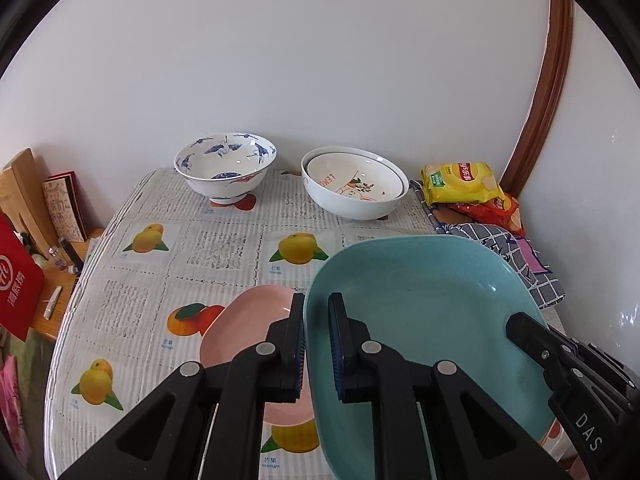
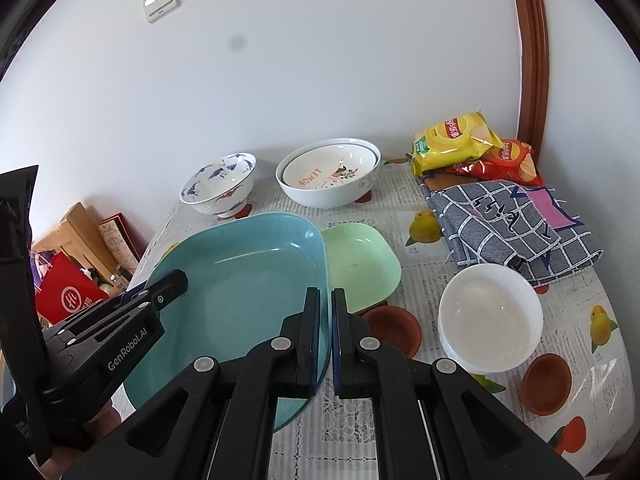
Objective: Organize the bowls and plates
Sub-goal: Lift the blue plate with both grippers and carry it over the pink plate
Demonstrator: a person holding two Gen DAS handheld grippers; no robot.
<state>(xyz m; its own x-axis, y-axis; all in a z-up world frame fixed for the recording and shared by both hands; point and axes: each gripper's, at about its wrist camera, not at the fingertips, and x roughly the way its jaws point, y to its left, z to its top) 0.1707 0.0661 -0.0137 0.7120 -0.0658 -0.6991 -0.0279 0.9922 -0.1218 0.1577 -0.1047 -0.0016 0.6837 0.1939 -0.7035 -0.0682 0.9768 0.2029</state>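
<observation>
Tongs, left and right, angled downward, clamp opposite rims of teal plate.

plates: three – teal, green, pink
bowls: four, two nested
chip bags: two
cloth: one

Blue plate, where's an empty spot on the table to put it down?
Bare cloth lies between the crane bowl, the lemon bowls and the pink plate. The right side is crowded: green plate, white bowls, folded cloth, chip bags.
</observation>
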